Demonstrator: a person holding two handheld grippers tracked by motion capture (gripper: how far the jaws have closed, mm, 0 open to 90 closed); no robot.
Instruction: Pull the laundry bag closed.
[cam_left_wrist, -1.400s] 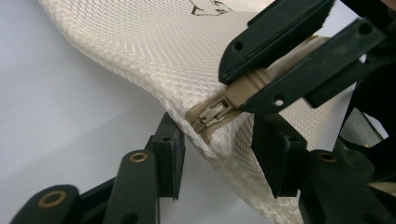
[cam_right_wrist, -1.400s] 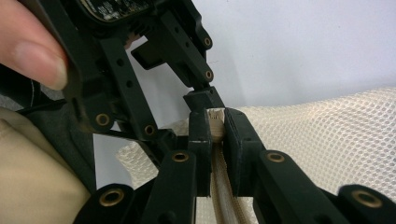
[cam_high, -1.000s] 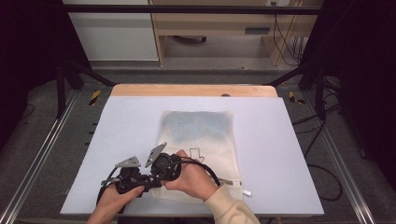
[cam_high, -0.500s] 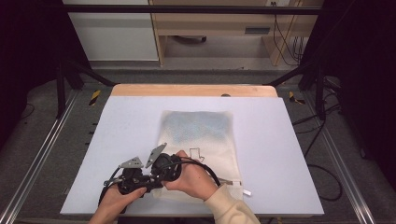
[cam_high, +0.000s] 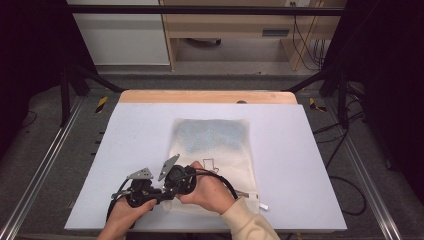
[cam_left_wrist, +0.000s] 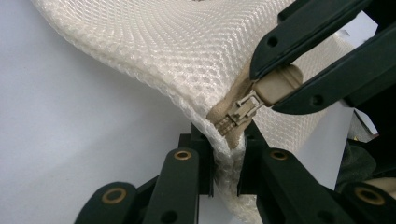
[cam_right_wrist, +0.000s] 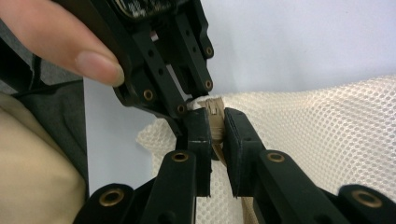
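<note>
While pinched, mesh bag (cam_left_wrist: 177, 51) corner between left fingers (cam_left_wrist: 201, 154), zipper pull (cam_right_wrist: 215, 122) between right fingers (cam_right_wrist: 236, 140)

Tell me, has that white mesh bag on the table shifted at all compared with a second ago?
No. The mesh bag lies at the same spot relative to the table's wooden far edge, with the left gripper and right gripper clamped at its near corner.

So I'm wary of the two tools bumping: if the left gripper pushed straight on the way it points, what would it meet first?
Most likely the right gripper. The left gripper, shut on the edge of the cream mesh zip bag, has the right one's black fingers clamping the beige zipper pull just ahead, though depth is unclear.
</note>
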